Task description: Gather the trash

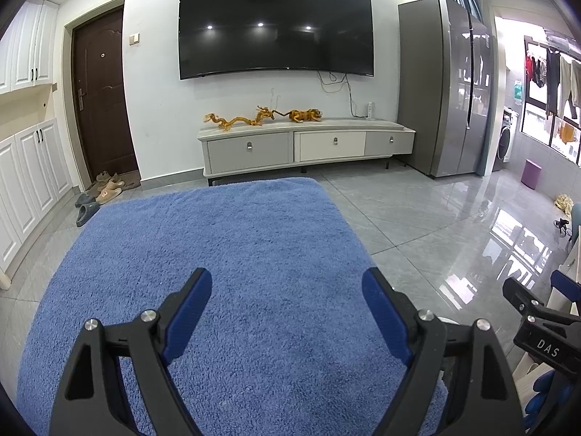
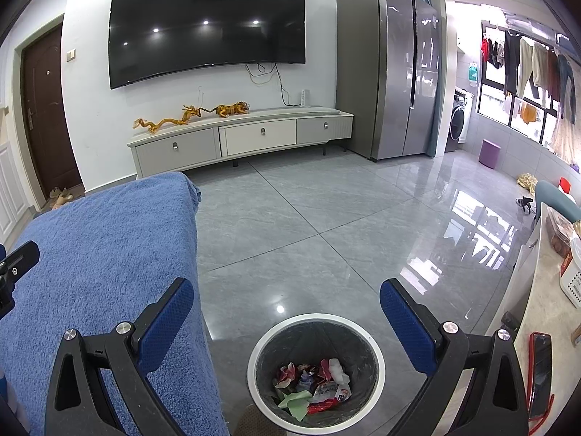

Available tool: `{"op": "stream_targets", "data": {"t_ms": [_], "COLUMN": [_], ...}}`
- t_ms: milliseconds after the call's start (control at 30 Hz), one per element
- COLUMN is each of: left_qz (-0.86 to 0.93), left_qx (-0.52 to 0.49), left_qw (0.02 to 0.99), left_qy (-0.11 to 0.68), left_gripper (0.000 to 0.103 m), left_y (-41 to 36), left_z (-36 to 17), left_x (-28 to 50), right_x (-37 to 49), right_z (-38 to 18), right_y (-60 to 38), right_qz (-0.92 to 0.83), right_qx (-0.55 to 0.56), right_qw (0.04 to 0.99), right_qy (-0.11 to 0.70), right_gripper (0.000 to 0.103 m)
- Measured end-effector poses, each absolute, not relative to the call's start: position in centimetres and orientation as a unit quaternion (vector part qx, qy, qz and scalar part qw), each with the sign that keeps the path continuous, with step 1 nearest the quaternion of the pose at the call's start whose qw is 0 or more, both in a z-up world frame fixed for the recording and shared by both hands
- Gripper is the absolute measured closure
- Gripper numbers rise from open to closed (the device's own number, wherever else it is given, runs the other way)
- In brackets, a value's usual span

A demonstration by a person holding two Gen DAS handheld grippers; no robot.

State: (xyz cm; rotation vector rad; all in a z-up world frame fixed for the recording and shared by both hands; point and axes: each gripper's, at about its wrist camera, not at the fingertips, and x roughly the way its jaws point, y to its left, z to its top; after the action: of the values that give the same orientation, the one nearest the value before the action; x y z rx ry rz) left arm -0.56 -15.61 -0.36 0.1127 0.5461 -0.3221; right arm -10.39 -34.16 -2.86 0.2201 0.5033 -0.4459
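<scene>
A round white-rimmed trash bin stands on the grey tile floor below my right gripper. Crumpled wrappers and paper lie in its bottom. My right gripper is open and empty, held above the bin. My left gripper is open and empty over a table covered by a blue fluffy towel. No loose trash shows on the towel. The right gripper shows at the right edge of the left wrist view.
The towel-covered table is left of the bin. A marble counter with a red-cased phone and a white box is at the right. A TV stand, a fridge and a purple stool stand farther off.
</scene>
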Motion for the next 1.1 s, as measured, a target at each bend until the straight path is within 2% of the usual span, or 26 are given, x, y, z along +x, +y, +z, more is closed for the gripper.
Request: {"op": "stream_targets", "data": {"t_ms": [1100], "left_qz": [-0.161], "left_qx": [0.049], "left_qw": [0.944], "left_qy": [0.283], "left_gripper": [0.019], "left_y": [-14.9], "left_z": [-0.5], "left_x": [0.1], "right_x": [-11.2], "right_z": [-3.7], "right_y": [-34.1], "right_qz": [-0.222], "right_qx": [0.107], "right_qw": [0.935], "right_qy": [0.253], "right_gripper": [0.0]}}
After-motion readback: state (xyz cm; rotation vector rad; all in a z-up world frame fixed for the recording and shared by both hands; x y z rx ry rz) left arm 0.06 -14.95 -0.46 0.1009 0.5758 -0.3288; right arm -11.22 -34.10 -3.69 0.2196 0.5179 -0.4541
